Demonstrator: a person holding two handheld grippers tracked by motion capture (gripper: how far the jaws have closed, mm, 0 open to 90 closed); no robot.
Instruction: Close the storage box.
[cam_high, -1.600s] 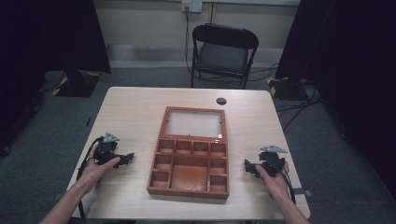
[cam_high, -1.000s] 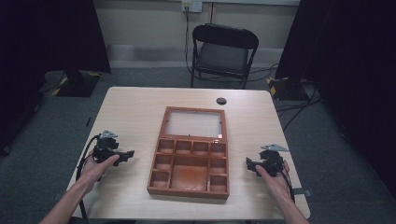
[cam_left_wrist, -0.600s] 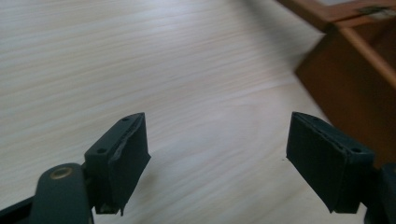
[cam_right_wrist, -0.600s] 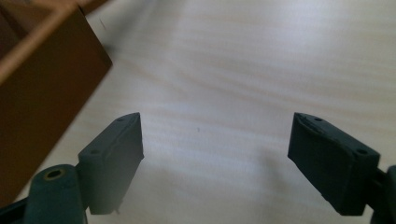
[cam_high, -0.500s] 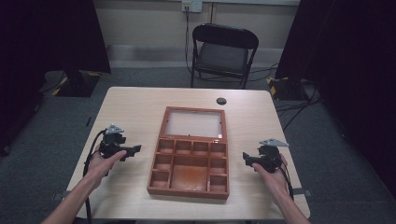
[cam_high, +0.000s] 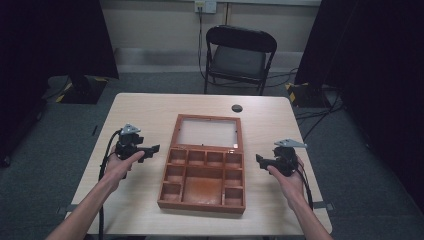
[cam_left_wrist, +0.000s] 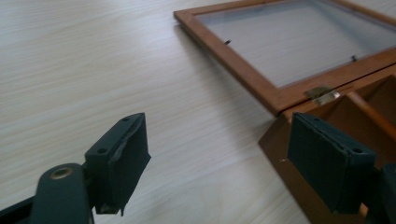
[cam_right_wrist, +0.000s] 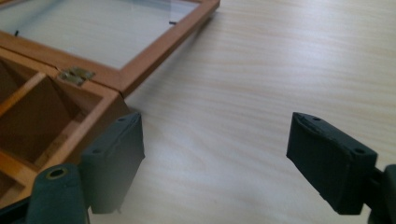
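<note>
An open wooden box (cam_high: 202, 181) with several empty compartments lies at the middle of the table, its glass-paned lid (cam_high: 207, 131) folded flat behind it. My left gripper (cam_high: 150, 150) hovers just left of the box, open and holding nothing. In the left gripper view the left gripper (cam_left_wrist: 233, 158) points at the box's back left corner (cam_left_wrist: 299, 140) and a brass hinge (cam_left_wrist: 321, 94). My right gripper (cam_high: 260, 161) is open just right of the box. Between the right gripper (cam_right_wrist: 229, 158) jaws is bare table, with the box's corner (cam_right_wrist: 100, 105) by the left jaw.
A small black round object (cam_high: 237, 108) sits on the table (cam_high: 145, 115) behind the lid. A black folding chair (cam_high: 239, 52) stands beyond the far edge. Dark curtains hang on both sides. Cables trail from both grippers toward the near edge.
Both grippers have moved forward along the box's sides and a little inward. Their jaws remain open.
</note>
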